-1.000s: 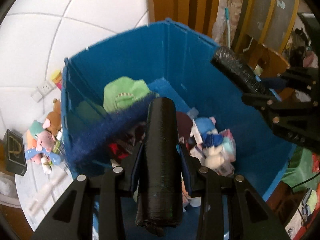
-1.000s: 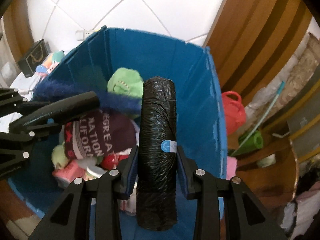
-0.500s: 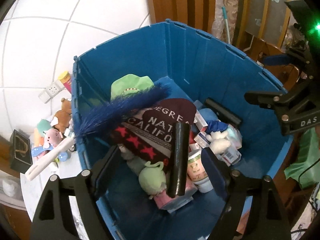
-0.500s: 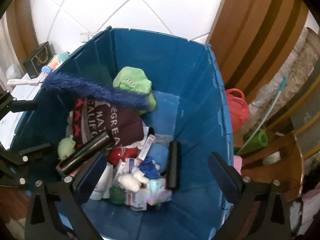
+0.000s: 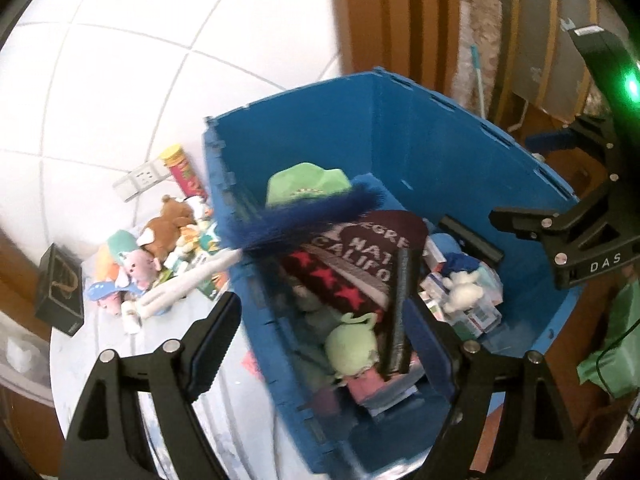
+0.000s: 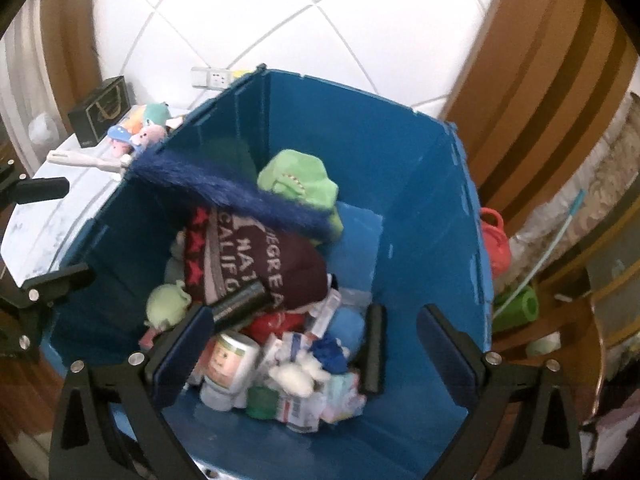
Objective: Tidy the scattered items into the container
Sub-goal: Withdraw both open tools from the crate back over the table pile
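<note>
Left claw (image 5: 324, 344) & right claw (image 6: 316, 344): both released, empty, above blue bin (image 6: 400, 184); two black rolls (image 6: 372, 348) lie inside.

This looks like a lived-in home, likely a corner used for storage. A white tiled wall (image 6: 280, 20) with a power socket (image 6: 212, 77) fills the upper part of the right wrist view, and brown wooden panelling (image 6: 532, 92) runs down the right side. A blue plastic bin (image 6: 400, 168) holds household clutter: a green cap (image 6: 298, 178), a maroon knit hat (image 6: 280, 276) and small boxes. Plush toys (image 5: 156, 240) lie heaped on the pale bench (image 5: 120, 344) at left of the left wrist view, beside a black gift bag (image 5: 60, 292). A red watering can (image 6: 494, 240) stands at the right edge.
</note>
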Demonstrator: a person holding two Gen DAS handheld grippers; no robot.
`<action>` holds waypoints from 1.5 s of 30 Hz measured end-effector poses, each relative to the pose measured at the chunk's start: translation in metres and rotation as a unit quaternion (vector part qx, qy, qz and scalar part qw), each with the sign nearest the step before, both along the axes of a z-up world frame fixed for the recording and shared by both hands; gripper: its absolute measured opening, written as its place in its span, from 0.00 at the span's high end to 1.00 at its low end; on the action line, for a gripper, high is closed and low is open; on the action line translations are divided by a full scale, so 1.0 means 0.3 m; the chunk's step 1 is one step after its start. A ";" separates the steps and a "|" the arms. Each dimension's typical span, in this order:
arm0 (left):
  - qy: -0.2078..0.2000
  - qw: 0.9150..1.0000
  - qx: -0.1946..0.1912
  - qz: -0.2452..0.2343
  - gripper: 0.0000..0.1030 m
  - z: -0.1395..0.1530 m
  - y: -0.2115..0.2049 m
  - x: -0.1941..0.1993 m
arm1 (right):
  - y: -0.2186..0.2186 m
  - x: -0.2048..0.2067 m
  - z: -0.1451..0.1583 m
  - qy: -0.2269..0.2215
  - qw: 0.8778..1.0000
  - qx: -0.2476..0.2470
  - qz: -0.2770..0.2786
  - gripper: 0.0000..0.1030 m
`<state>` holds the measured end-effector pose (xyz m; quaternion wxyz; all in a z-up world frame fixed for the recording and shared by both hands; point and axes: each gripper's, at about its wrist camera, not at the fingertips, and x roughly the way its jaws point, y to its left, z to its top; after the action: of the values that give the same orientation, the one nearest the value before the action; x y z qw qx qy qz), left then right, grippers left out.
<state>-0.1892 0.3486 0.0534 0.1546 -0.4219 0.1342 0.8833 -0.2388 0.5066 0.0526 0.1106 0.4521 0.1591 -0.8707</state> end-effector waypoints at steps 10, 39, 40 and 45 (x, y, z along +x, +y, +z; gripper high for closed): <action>0.011 0.998 0.008 0.067 0.20 0.027 -0.327 0.007 | -0.270 -0.052 0.020 0.001 0.999 0.006 0.033 0.00; 0.000 0.949 0.035 0.313 0.20 -0.311 -1.542 -0.105 | -1.433 -0.309 -0.291 0.023 0.997 0.023 0.075 0.00; -0.002 0.948 0.033 0.316 0.20 -0.326 -1.546 -0.117 | -1.440 -0.326 -0.316 0.018 0.997 0.024 0.074 0.00; -0.020 0.949 0.036 0.313 0.20 -0.398 -1.591 -0.179 | -1.466 -0.399 -0.426 -0.009 0.997 0.033 0.064 0.00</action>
<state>-0.2428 -0.1287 -0.0659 -0.1122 -0.4548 -0.0396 0.8826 -0.3586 0.0669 -0.0753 0.1530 0.4523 0.2157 -0.8518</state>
